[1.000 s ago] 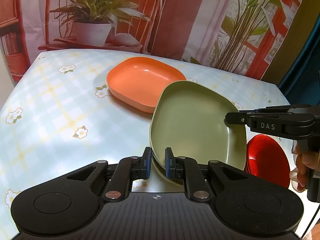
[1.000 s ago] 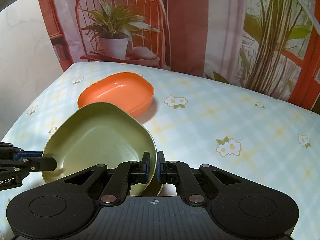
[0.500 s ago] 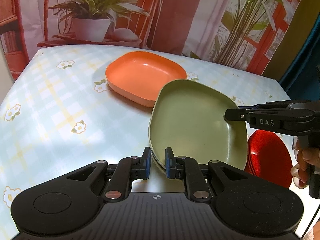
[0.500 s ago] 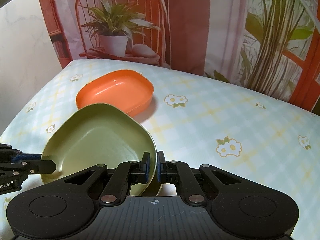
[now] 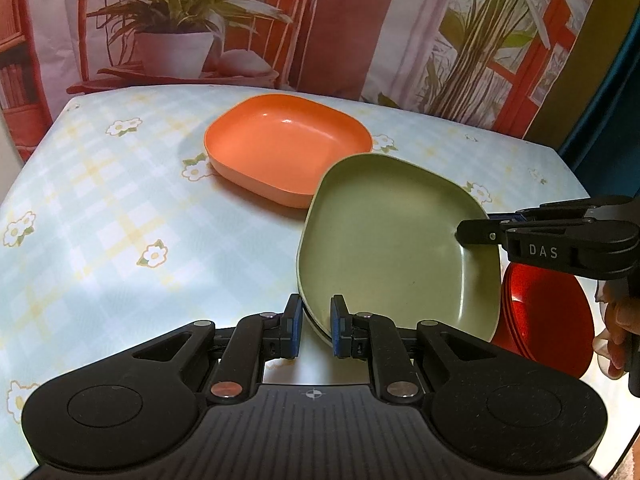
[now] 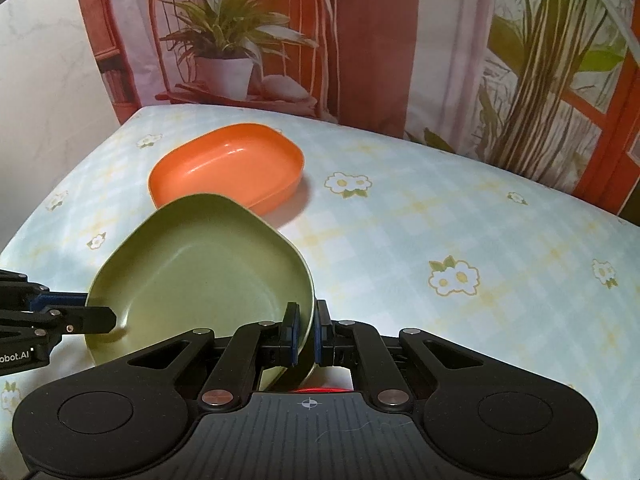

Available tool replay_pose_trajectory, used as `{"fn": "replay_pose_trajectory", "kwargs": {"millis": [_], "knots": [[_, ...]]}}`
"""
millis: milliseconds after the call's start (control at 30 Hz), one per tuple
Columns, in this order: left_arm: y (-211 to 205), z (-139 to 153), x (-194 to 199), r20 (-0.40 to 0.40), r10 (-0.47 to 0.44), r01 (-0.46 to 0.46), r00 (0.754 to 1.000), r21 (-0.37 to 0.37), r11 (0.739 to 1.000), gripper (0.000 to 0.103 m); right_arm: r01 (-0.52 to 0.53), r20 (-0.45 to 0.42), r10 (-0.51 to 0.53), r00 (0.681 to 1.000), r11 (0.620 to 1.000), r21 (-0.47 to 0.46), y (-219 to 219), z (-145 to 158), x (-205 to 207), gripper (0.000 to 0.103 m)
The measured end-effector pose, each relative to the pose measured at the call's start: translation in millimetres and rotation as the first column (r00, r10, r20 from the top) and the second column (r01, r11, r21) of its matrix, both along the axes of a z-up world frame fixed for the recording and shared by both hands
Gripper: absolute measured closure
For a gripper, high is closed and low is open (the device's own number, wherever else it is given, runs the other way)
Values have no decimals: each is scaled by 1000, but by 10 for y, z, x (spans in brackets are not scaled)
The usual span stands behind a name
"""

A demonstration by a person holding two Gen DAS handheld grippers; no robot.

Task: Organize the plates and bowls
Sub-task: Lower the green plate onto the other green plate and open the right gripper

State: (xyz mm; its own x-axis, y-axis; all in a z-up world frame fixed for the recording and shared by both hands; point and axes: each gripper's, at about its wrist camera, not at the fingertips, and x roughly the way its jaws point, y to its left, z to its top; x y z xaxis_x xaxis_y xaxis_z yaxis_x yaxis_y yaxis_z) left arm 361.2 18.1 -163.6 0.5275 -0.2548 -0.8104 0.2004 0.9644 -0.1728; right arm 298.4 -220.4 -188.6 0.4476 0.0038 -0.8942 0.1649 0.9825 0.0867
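Two claws: left claw (image 5: 314, 326) and right claw (image 6: 306, 332) both clamp the olive-green rounded-square plastic plate (image 5: 394, 240) by opposite rims, keeping it steady.
Target guess: orange plastic plate (image 5: 288, 144) on the desk (image 5: 100, 208), likely for stacking.

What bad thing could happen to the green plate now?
Both claws, left and right, pinch only the thin rim of the green plate, so it might slip and drop. Its far edge hangs close to the orange plate and could bump it. The red bowls sit just below.

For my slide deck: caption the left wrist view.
Both claws, left claw and right claw, grip the green plate beside the orange plate.
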Motion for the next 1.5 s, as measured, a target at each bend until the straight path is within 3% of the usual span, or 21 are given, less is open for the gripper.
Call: {"fn": "replay_pose_trajectory", "kwargs": {"millis": [433, 967, 1100, 1200, 1500], "knots": [[9, 6, -26, 11, 11, -11, 1000, -8, 1000, 87, 13, -26, -14, 1000, 1000, -29, 18, 22, -31, 96], [49, 8, -29, 17, 34, -33, 999, -16, 999, 87, 75, 11, -75, 997, 997, 23, -150, 114, -3, 91], [59, -6, -22, 17, 39, -39, 999, -21, 999, 87, 75, 9, -75, 997, 997, 32, -152, 95, 10, 93], [59, -14, -29, 15, 38, -38, 999, -22, 999, 87, 79, 0, -79, 997, 995, 61, -159, 63, 12, 100], [63, -28, -30, 15, 41, -40, 999, -26, 999, 87, 79, -27, -78, 997, 995, 59, -123, -16, 15, 101]]}}
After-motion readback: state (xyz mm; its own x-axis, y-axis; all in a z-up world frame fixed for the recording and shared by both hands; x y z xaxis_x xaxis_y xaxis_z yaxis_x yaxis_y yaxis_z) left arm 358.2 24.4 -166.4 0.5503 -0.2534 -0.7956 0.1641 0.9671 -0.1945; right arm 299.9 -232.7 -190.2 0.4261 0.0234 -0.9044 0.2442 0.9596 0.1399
